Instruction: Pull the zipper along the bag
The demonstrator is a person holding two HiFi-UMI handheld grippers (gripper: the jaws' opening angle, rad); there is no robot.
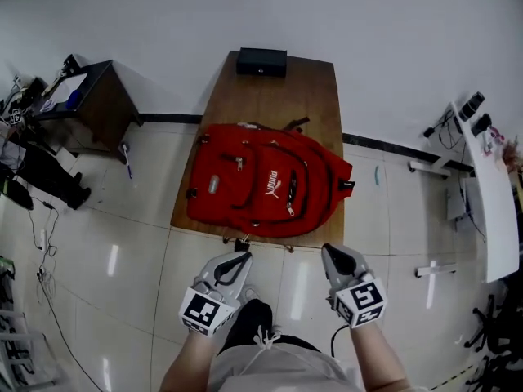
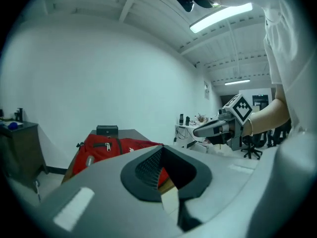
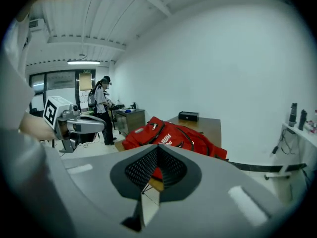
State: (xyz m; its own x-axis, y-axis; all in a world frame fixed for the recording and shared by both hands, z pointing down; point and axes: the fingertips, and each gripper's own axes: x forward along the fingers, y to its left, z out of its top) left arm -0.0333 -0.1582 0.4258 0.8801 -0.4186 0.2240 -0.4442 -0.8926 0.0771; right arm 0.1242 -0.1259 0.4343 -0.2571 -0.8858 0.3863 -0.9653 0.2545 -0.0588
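A red backpack (image 1: 261,182) lies flat on a wooden table (image 1: 278,88), its front up, with white print and several zipper pulls (image 1: 239,163) showing. It also appears in the left gripper view (image 2: 106,150) and the right gripper view (image 3: 168,135). Both grippers hang over the floor, short of the table's near edge and apart from the bag. My left gripper (image 1: 243,256) (image 2: 161,148) is shut with nothing in it. My right gripper (image 1: 328,250) (image 3: 157,147) has its jaw tips together, also holding nothing.
A black box (image 1: 261,61) sits at the table's far end. A dark cabinet (image 1: 90,96) stands at the left with cables on the floor beside it. A white desk (image 1: 490,194) runs along the right. A person (image 3: 101,108) stands in the background.
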